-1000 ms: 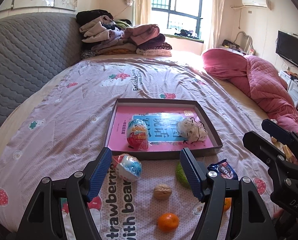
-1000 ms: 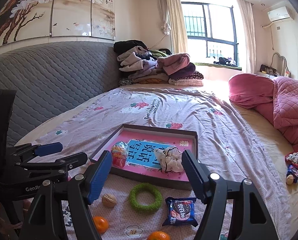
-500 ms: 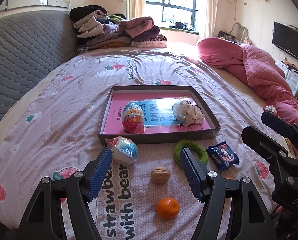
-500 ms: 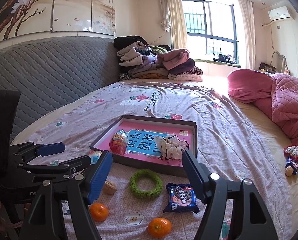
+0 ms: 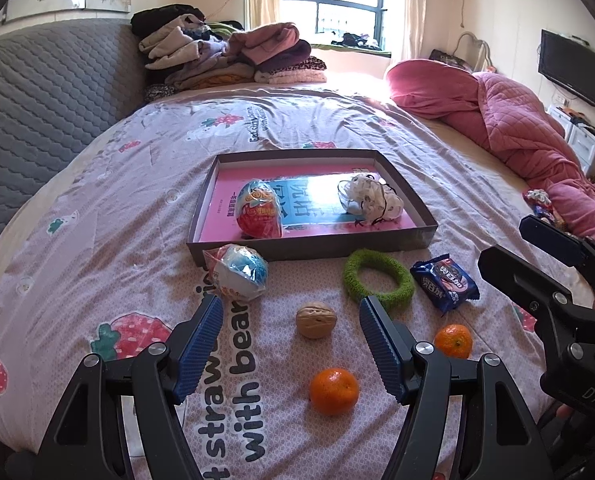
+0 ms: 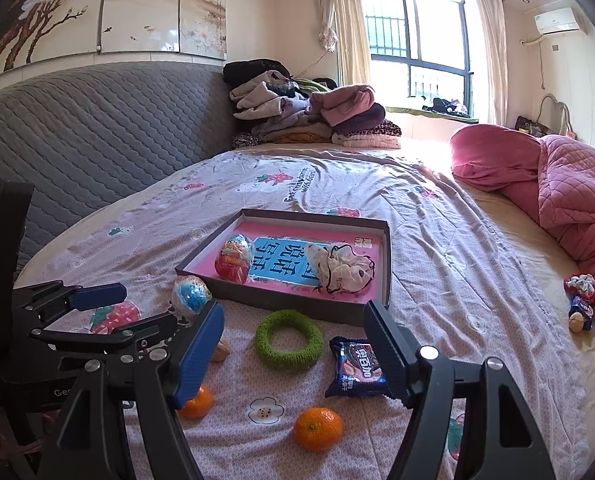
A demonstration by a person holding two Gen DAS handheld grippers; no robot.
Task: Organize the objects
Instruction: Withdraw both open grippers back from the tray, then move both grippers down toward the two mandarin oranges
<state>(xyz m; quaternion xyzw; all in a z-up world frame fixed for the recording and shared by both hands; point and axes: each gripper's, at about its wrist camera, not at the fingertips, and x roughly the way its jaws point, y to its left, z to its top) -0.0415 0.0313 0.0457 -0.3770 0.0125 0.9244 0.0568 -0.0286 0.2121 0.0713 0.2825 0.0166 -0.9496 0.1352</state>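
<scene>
A dark shallow tray [image 5: 313, 246] [image 6: 281, 300] lies on the bed, holding a red foil egg [image 5: 258, 216] [image 6: 233, 258] and a white scrunchie [image 5: 369, 198] [image 6: 339, 266]. In front of it lie a blue foil egg [image 5: 239, 272] [image 6: 189, 296], a green ring [image 5: 378, 280] [image 6: 289, 338], a blue cookie pack [image 5: 443, 284] [image 6: 355, 368], a walnut [image 5: 315, 319] [image 6: 221, 350] and two oranges [image 5: 333, 391] [image 6: 318, 428]. My left gripper [image 5: 290, 302] hangs open over the walnut, holding nothing. My right gripper [image 6: 294, 306] is open above the green ring, also holding nothing.
A pink strawberry-print sheet [image 5: 137, 208] covers the bed. A grey quilted headboard [image 6: 97, 128] runs along the left. Folded clothes [image 5: 225, 56] are piled at the back, and a pink quilt [image 5: 509, 120] is heaped on the right. Small packets [image 6: 581, 308] lie by the quilt.
Both grippers have sunk toward the bed and stayed open. The tray and loose items sit higher in both views, and the oranges show more fully.
</scene>
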